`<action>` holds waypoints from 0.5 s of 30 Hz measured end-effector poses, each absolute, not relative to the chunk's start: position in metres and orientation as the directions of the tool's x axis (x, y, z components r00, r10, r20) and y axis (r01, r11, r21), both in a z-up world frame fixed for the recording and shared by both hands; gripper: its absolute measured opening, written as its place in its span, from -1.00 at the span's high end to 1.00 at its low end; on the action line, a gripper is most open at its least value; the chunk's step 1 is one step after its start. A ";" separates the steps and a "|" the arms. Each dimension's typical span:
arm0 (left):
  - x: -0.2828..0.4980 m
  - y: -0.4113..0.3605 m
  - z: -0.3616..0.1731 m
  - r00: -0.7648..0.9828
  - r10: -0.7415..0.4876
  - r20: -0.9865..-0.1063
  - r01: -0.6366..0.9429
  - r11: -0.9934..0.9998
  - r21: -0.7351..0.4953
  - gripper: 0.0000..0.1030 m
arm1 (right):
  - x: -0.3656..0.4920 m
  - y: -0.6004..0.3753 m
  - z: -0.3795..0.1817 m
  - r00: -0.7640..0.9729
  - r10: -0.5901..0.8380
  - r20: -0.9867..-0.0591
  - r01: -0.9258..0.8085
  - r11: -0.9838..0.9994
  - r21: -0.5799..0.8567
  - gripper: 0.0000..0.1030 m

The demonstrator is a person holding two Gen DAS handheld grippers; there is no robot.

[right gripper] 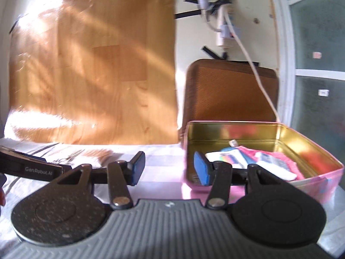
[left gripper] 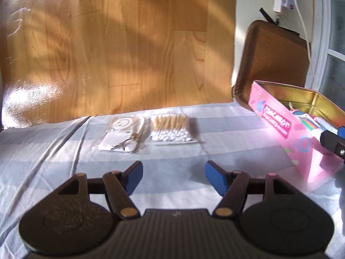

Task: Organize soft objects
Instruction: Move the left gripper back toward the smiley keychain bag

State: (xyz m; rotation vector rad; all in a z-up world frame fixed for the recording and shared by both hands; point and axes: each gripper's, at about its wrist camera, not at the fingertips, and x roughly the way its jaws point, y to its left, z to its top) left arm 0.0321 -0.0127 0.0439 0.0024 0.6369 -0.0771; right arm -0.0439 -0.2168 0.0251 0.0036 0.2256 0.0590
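- on the pale striped sheet point(left gripper: 64, 151) in front of you, two clear packets are lying side by side: a pack of cotton swabs point(left gripper: 170, 130) and, touching its left edge, a packet with a smiley face point(left gripper: 121, 129) printed on it and some thin metal pieces inside that are too blurred to name.
- you are holding the left gripper point(left gripper: 173, 173) above the sheet, short of those packets, its blue pads spread apart with nothing between them.
- to the right of the packets, well apart from them, the pink tin point(left gripper: 286, 133) is standing open, its gold inside catching the sun.
- in the right wrist view, the tin is already holding a pink cloth point(right gripper: 286, 157), a white tube point(right gripper: 273, 168) lying on the cloth, and a small colourful pack point(right gripper: 228, 157) beside them.
- you are keeping the right gripper point(right gripper: 169, 167) at the tin's near left corner; its pads are parted and gripping nothing, and the right pad is overlapping the tin's front wall in the picture.
- behind the tin, a brown tray point(right gripper: 232, 90) is leaning upright against the wall, with a white cable point(right gripper: 254, 69) hanging across it.
- a wood-patterned sheet point(right gripper: 97, 75) is taped to the wall behind the bed surface.
- the left gripper's dark body is poking in at the left edge of the right wrist view, low over the sheet.
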 end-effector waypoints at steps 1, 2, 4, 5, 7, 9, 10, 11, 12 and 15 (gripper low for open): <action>0.032 -0.003 0.040 0.799 -0.051 -0.599 0.052 0.999 -0.015 -0.26 | -0.042 -0.210 0.024 0.970 0.074 -0.233 -0.075 0.997 0.002 -0.03; 0.032 0.006 0.036 0.797 -0.034 -0.603 0.034 0.999 -0.011 -0.26 | -0.040 -0.205 0.023 0.966 0.088 -0.242 -0.091 0.996 -0.002 -0.04; 0.034 0.024 0.030 0.790 -0.002 -0.614 -0.004 1.000 -0.009 -0.26 | -0.037 -0.196 0.021 0.958 0.117 -0.263 -0.122 0.992 -0.005 -0.04; 0.034 0.033 0.027 0.786 0.015 -0.618 -0.024 1.000 -0.007 -0.26 | -0.036 -0.192 0.021 0.954 0.127 -0.272 -0.133 0.991 -0.006 -0.04; 0.035 0.048 0.022 0.781 0.048 -0.623 -0.062 0.998 0.000 -0.26 | -0.032 -0.184 0.018 0.944 0.149 -0.294 -0.158 0.987 -0.009 -0.04; 0.037 0.065 0.017 0.773 0.084 -0.628 -0.106 0.994 0.003 -0.26 | -0.028 -0.177 0.017 0.936 0.164 -0.312 -0.175 0.984 -0.010 -0.03; 0.038 0.071 0.015 0.770 0.096 -0.631 -0.123 0.992 0.000 -0.26 | -0.025 -0.174 0.016 0.930 0.174 -0.323 -0.187 0.982 -0.009 -0.03; 0.039 0.078 0.013 0.766 0.108 -0.634 -0.146 0.989 -0.007 -0.26 | -0.022 -0.170 0.015 0.925 0.183 -0.332 -0.197 0.980 -0.008 -0.03; 0.040 0.084 0.011 0.762 0.115 -0.637 -0.162 0.987 -0.015 -0.28 | -0.020 -0.167 0.015 0.920 0.192 -0.341 -0.207 0.978 -0.008 -0.03; 0.044 0.097 0.006 0.756 0.120 -0.644 -0.195 0.980 -0.046 -0.30 | -0.011 -0.155 0.014 0.907 0.217 -0.361 -0.236 0.972 -0.009 -0.03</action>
